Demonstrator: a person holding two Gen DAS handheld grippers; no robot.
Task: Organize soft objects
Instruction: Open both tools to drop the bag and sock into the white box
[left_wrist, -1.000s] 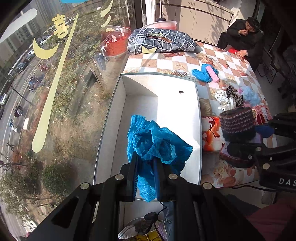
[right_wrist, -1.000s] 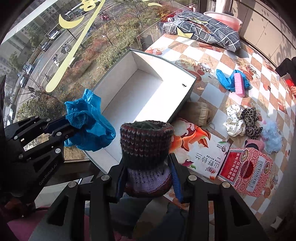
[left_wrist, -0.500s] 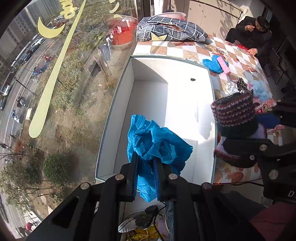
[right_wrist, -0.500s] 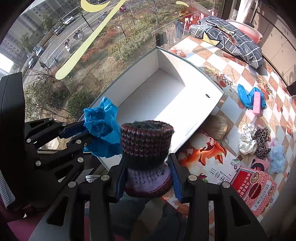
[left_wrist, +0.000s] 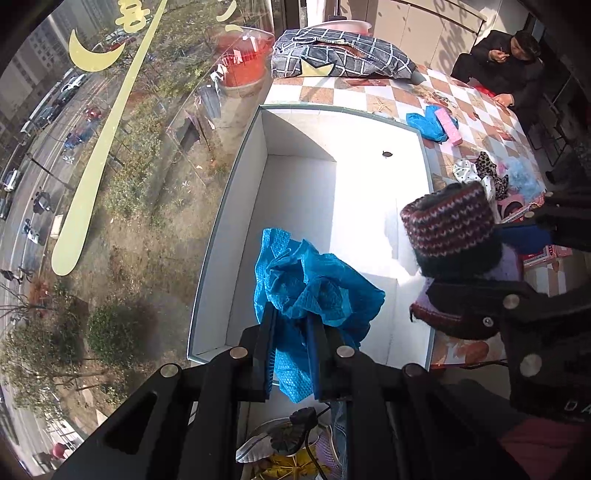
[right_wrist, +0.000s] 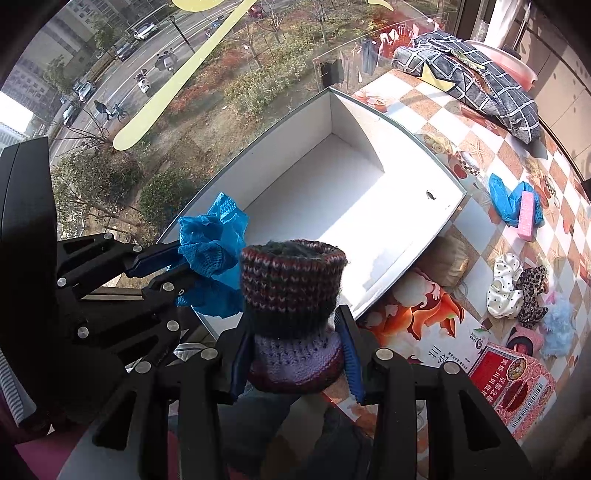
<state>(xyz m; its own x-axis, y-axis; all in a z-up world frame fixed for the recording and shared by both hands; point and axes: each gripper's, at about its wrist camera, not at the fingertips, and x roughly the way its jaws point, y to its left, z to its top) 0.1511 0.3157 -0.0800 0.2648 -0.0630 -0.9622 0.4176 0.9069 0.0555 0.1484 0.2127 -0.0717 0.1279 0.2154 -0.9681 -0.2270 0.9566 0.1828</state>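
My left gripper (left_wrist: 290, 325) is shut on a crumpled blue cloth (left_wrist: 310, 284), held above the near end of a white open box (left_wrist: 332, 206). In the right wrist view the same left gripper (right_wrist: 177, 269) and blue cloth (right_wrist: 212, 243) hang at the box's (right_wrist: 332, 206) near left corner. My right gripper (right_wrist: 293, 339) is shut on a knitted boot (right_wrist: 291, 295) with a striped dark cuff and a lilac foot; it hovers over the box's near right rim. The knitted boot (left_wrist: 450, 229) also shows at the right of the left wrist view.
On the checkered tablecloth (right_wrist: 480, 122) lie a second blue cloth with a pink block (right_wrist: 526, 216), spotted scrunchies (right_wrist: 517, 291), a fluffy blue piece (right_wrist: 559, 326) and a red carton (right_wrist: 513, 387). A plaid cushion (left_wrist: 343, 59) is at the far end. A seated person (left_wrist: 506, 70) is behind the table. A window is on the left.
Both grippers have drifted over the white box with their loads. The knitted boot has moved left from beside the box to its right rim. Both grips are unchanged.
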